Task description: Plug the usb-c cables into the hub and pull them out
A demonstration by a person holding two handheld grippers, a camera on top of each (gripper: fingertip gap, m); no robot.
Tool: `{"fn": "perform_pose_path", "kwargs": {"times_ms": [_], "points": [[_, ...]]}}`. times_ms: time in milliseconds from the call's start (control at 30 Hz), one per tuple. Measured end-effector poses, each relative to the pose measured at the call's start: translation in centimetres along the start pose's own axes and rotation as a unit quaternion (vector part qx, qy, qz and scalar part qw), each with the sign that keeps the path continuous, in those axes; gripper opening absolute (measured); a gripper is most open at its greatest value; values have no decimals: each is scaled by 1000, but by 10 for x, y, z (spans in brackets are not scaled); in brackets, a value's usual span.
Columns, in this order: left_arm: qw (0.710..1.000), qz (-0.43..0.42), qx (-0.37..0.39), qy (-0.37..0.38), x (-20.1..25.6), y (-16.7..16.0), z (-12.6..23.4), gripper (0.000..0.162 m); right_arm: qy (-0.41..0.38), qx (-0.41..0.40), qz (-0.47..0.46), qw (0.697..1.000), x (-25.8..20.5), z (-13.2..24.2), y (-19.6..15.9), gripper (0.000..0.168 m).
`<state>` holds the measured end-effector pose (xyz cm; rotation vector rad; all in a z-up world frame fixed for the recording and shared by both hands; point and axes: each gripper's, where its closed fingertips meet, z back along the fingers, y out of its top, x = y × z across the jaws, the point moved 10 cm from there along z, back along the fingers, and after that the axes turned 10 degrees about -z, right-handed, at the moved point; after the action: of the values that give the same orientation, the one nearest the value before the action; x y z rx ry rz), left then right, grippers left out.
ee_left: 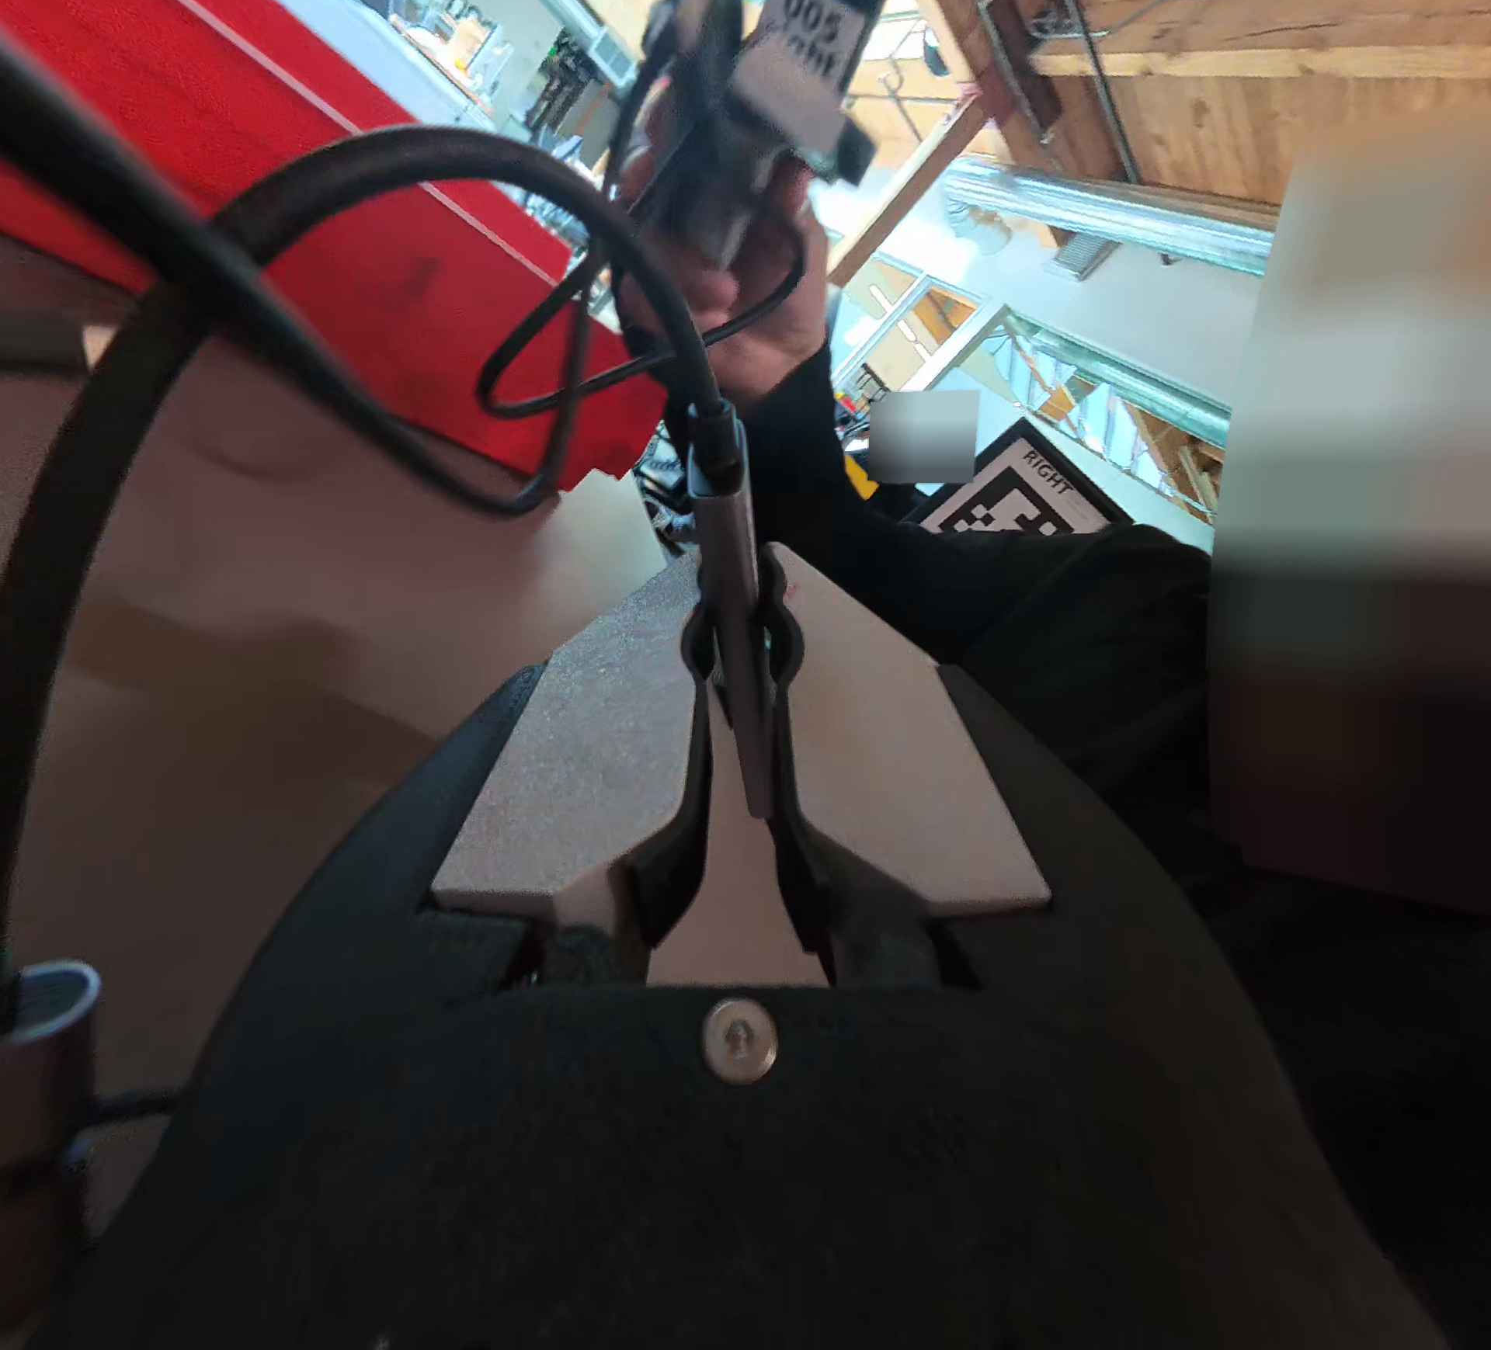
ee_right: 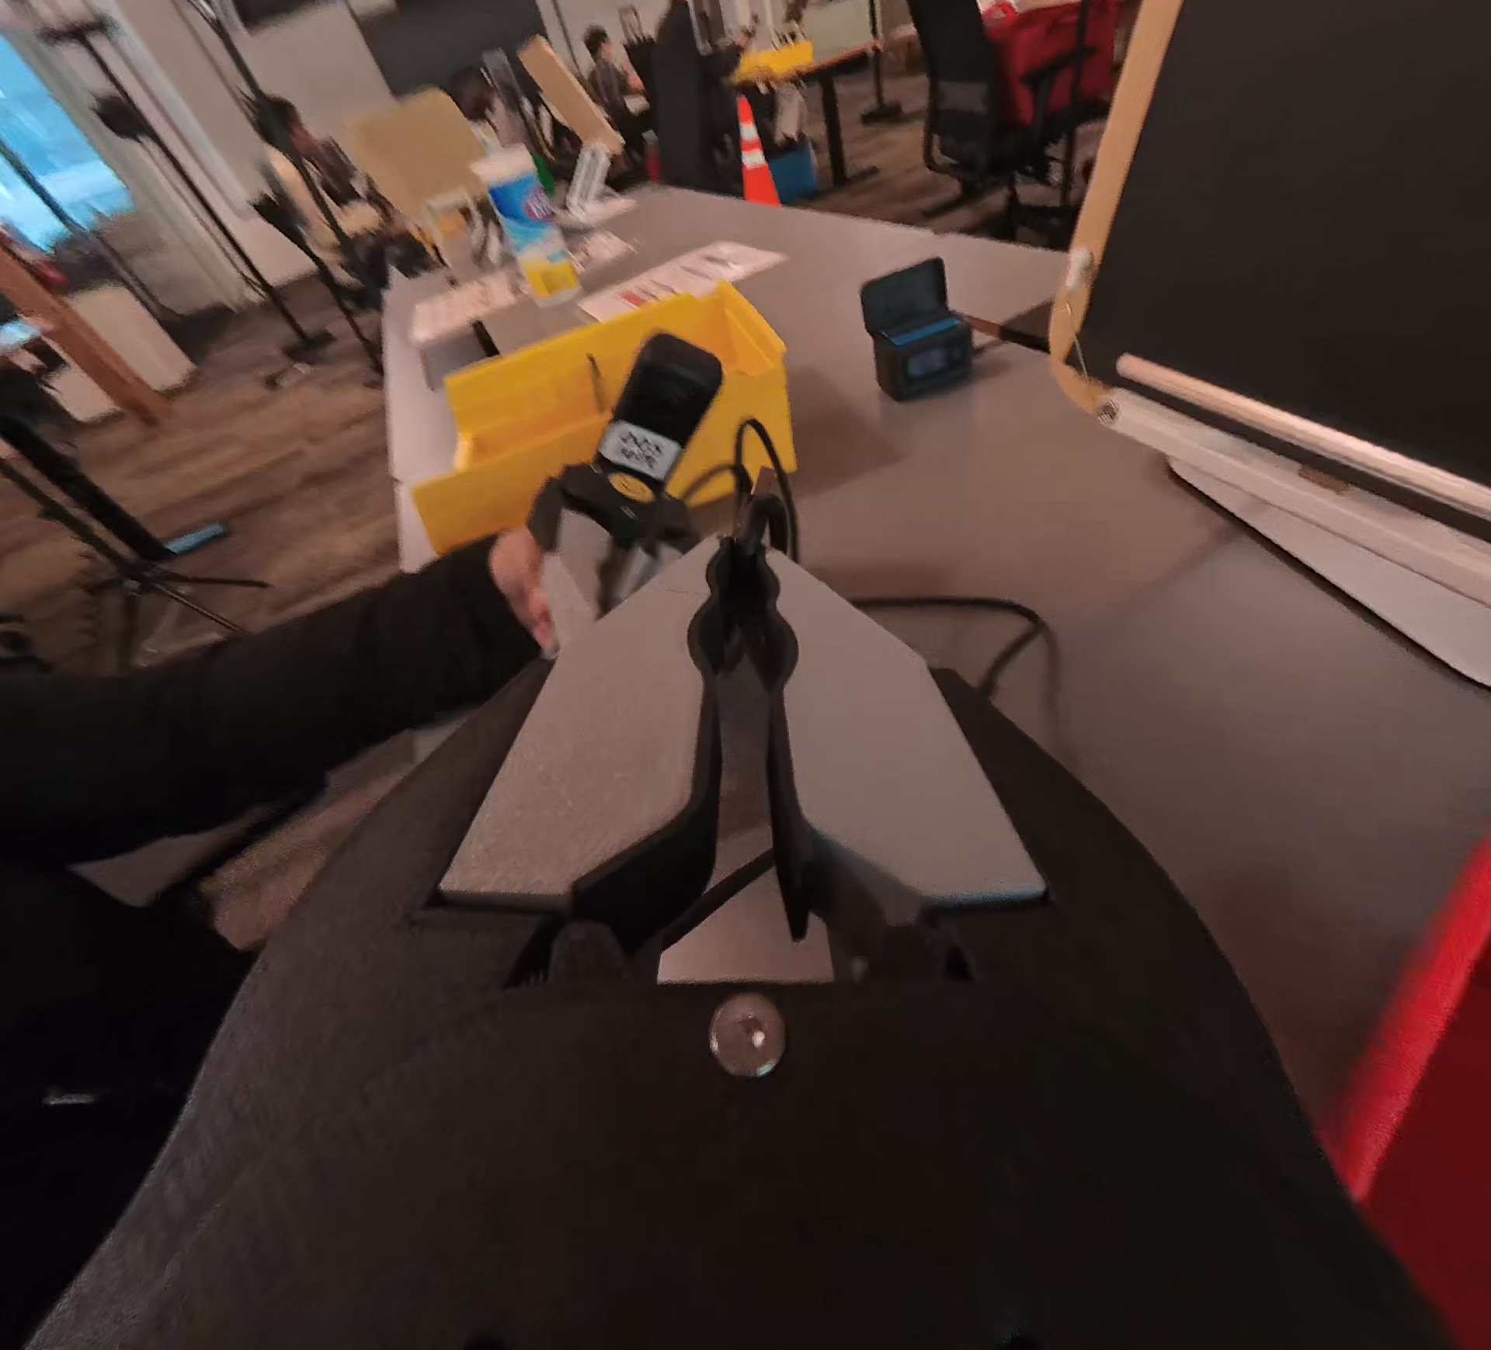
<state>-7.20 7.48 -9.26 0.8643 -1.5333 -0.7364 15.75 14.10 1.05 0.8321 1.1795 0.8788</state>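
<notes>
The left gripper (ee_left: pixel 738 634) is clamped on the slim grey hub (ee_left: pixel 730 585), edge-on and rigid. Just above the hub, the right gripper (ee_right: pixel 742 589) pinches a USB-C cable (ee_right: pixel 758 505) at its stiff plug (the limp cord would buckle).

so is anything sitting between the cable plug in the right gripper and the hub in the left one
Nothing solid shows between them. The left hand-held gripper clamps the slim grey metal hub, the right hand-held gripper pinches the thin black usb-c cable. Only the hub's own thick black braided lead and slack cable loops hang near the gap.
</notes>
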Motion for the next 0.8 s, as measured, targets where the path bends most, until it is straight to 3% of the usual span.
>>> {"fn": "perform_pose_path", "kwargs": {"times_ms": [200,300,400,567,600,700,800], "points": [[993,-44,103,-32,12,18,17,6,-30,-137,61,988,-5,-19,-30,1],[981,-60,184,-7,13,28,39,6,-23,-107,66,992,-13,-8,-21,1],[962,-78,262,9,18,35,63,5,-12,-68,60,996,-20,27,-1,0],[941,-102,313,-80,35,41,79,6,-182,-178,123,959,-6,80,-2,1],[949,-89,295,-62,31,39,78,6,-187,-162,124,961,-7,91,0,1],[960,-75,265,-44,25,36,70,6,-103,-25,108,989,-23,119,20,0],[972,-56,229,-24,17,32,58,5,-42,65,84,993,-31,134,44,0]]}}
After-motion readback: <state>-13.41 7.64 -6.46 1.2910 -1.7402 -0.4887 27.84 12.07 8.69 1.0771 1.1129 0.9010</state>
